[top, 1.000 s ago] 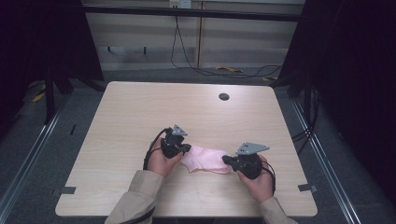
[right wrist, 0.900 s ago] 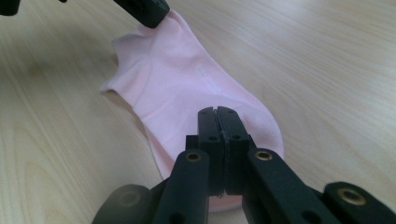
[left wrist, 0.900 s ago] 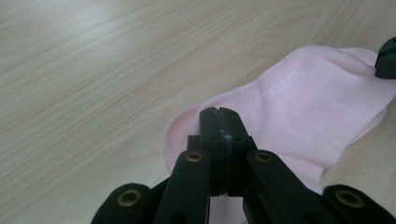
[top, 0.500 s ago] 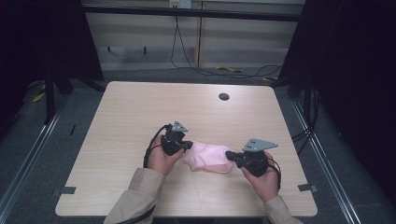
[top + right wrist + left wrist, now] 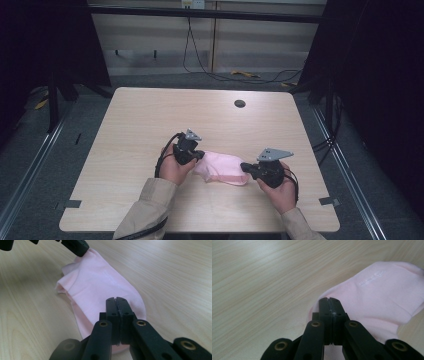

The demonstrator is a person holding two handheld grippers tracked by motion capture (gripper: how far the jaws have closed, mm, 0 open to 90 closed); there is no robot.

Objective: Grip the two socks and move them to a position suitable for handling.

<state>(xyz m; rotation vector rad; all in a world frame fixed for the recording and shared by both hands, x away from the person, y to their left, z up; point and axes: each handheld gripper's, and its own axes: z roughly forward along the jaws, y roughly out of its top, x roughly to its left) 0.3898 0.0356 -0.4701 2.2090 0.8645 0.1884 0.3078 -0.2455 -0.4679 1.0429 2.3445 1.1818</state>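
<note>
Stretching across most of the floor space, the pale wooden worktop [image 5: 150,125] is carrying very little: a small dark round hole [image 5: 239,103] near its far edge and, toward the person's side, a pink sock [image 5: 222,167] lying flat between the two hands. The sock is looking thin, soft and very light, the sort of knit that is going to drape and sag the moment it is lifted, and stretch if pulled from both ends; it is not fragile, but a smooth fabric like this could be slipping out of a shallow pinch. The edges are looking like the sensible places to take it, since the flat middle is offering nothing to bite without bunching. The left hand-held gripper [image 5: 329,301] is sitting at one end with its jaws pressed together, and I'm judging that a fold of the sock's edge is caught between them. The right hand-held gripper [image 5: 116,301] is doing the same at the rounded opposite end, jaws squeezed tight, seemingly nipping the hem. Faint white lettering [image 5: 372,278] is showing on the fabric.
</note>
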